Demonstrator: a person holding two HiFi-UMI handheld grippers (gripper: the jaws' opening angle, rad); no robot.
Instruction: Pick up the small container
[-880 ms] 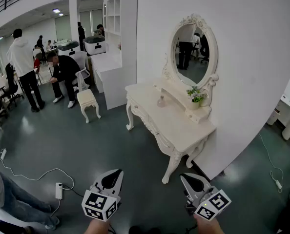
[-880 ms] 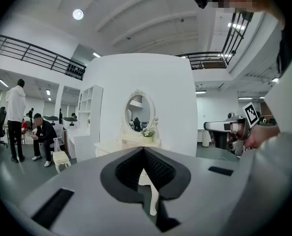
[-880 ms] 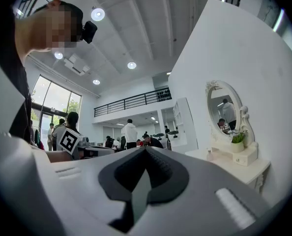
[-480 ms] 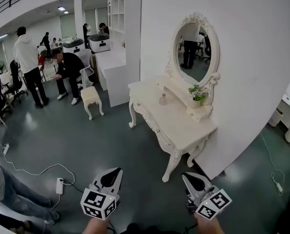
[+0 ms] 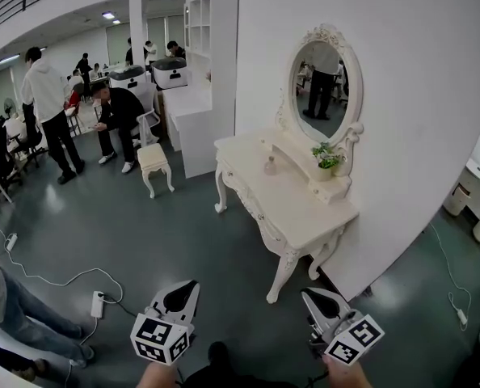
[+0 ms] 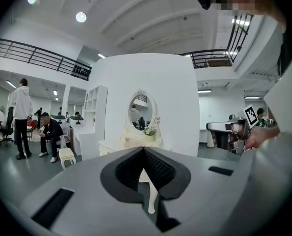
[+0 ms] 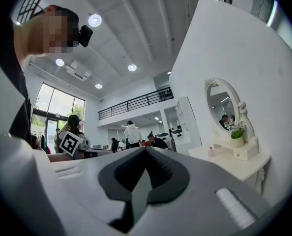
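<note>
Distantly, small container (image 5: pixel 269 166), barely discernible.

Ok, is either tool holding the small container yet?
No, the small container stands on the dressing table, well away from the left tool and right tool, both shut and empty.

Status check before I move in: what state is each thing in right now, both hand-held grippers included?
Left hand-held gripper: shut, empty.
Right hand-held gripper: shut, empty.
Small container: upright on the dressing table, untouched.
Potted plant: upright.
</note>
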